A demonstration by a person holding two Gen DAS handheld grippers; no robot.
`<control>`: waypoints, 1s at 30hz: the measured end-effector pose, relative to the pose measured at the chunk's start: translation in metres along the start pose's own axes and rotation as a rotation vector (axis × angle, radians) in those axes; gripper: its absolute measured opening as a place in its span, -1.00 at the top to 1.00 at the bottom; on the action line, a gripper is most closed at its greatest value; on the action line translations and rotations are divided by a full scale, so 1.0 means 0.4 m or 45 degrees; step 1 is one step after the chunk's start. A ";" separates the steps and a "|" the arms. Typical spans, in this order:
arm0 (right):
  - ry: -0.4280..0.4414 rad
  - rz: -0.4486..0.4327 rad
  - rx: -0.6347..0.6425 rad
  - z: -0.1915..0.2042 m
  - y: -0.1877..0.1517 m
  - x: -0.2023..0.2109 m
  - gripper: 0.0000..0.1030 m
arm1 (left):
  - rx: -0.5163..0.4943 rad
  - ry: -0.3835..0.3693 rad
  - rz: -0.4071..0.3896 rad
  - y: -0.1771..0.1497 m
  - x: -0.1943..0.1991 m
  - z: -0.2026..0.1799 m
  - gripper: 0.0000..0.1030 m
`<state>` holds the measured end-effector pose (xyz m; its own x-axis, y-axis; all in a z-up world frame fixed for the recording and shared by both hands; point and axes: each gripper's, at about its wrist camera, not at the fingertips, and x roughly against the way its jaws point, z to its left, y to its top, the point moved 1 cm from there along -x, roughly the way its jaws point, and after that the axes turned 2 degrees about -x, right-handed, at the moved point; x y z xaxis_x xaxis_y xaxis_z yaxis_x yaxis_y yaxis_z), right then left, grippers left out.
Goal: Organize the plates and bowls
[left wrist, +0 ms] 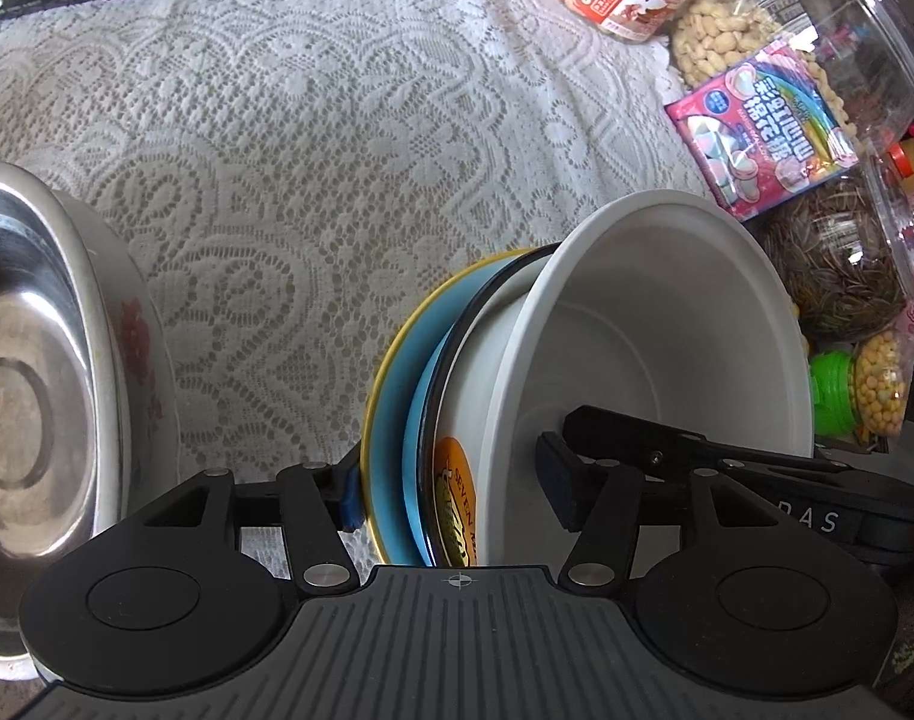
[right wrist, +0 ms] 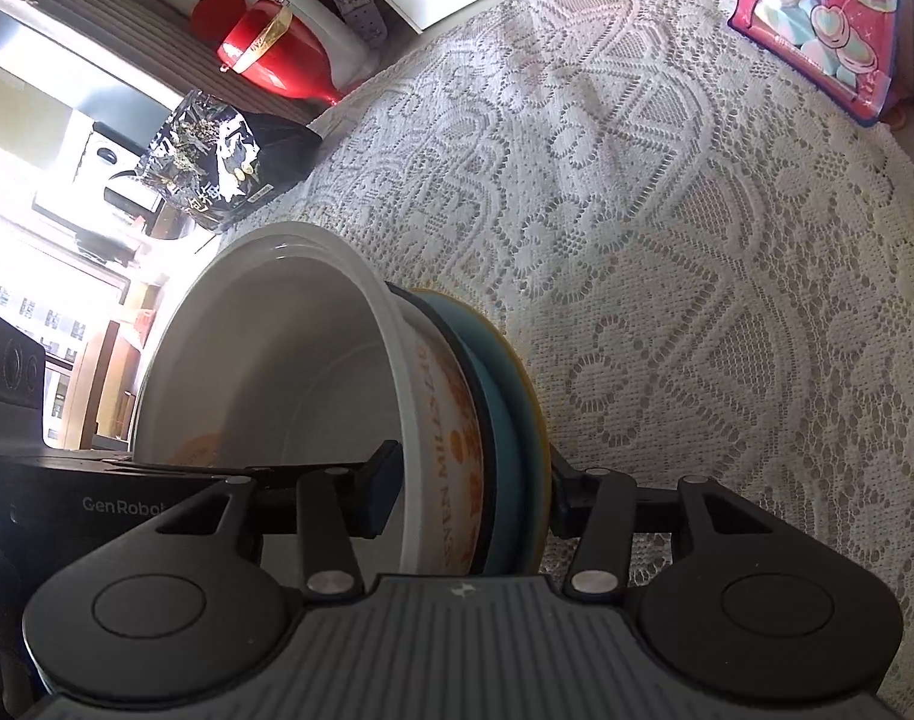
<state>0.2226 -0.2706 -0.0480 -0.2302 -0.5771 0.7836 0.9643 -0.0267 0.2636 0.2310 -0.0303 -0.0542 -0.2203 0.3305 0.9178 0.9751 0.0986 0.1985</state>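
L tongs (left wrist: 450, 495) stood wide, released, straddling the rim of the stacked dishes w/o pressing; R tongs (right wrist: 469, 495) were clenched on the same stack, one finger inside the white bowl (right wrist: 288, 384), the other on the blue plate (right wrist: 511, 414) under it. Steel bowl (left wrist: 30, 396) sat left of L tongs; lace-covered worktop (left wrist: 336, 138) and snack jars (left wrist: 721, 30) lay beyond.

White bowl (left wrist: 655, 324) with orange lettering, blue plate (left wrist: 396, 420) rimmed perhaps yellow, white lace cloth (left wrist: 336, 150).
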 end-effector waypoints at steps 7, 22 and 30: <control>0.020 -0.006 -0.018 -0.006 -0.001 0.000 0.08 | -0.073 0.085 0.042 0.008 0.002 -0.026 -0.20; 0.020 -0.013 -0.043 -0.010 -0.004 -0.003 0.13 | -0.090 0.138 0.086 0.019 -0.002 -0.034 -0.22; 0.029 -0.011 -0.048 -0.014 -0.004 -0.003 0.13 | -0.110 0.118 0.087 0.021 -0.006 -0.032 -0.24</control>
<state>0.2220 -0.2743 -0.0526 -0.2355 -0.5952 0.7683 0.9667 -0.0621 0.2482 0.2399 -0.0421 -0.0503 -0.1543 0.2450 0.9572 0.9871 -0.0033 0.1600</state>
